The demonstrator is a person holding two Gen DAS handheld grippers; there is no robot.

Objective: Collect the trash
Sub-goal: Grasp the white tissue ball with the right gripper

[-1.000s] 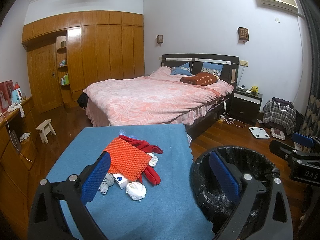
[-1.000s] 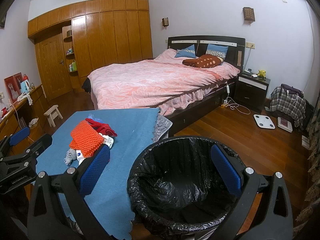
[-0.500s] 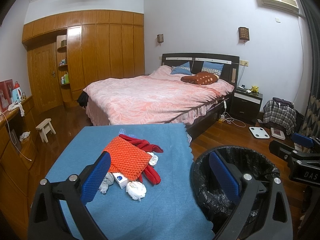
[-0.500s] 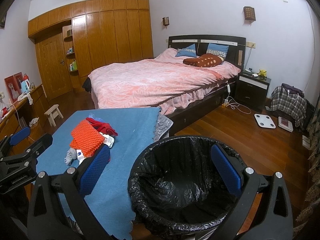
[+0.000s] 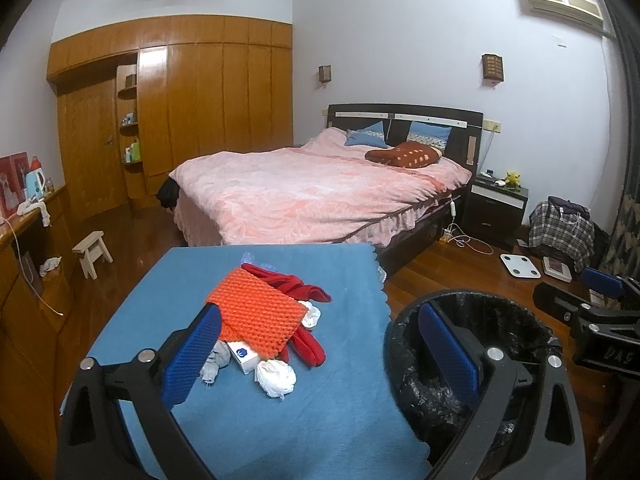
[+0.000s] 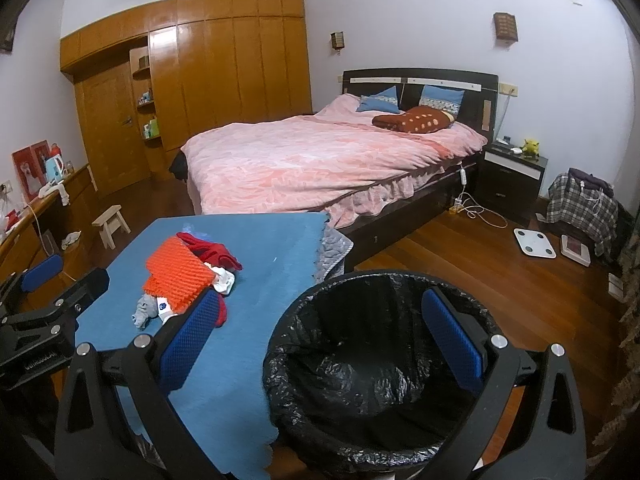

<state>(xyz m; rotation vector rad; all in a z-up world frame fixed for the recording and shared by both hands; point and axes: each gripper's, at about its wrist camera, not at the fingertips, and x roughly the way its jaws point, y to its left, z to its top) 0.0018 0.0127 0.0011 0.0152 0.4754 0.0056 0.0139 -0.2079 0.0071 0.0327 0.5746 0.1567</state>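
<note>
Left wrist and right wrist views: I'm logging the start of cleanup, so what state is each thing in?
left gripper: open, empty
right gripper: open, empty
trash bin: black liner in, looks empty, on the floor beside the table
white tissue wad: crumpled, loose on the blue cloth
small white box: partly under the orange knit cloth

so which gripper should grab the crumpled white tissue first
Left. The left gripper is open and faces the crumpled tissue on the blue cloth; the right gripper hangs over the bin.
</note>
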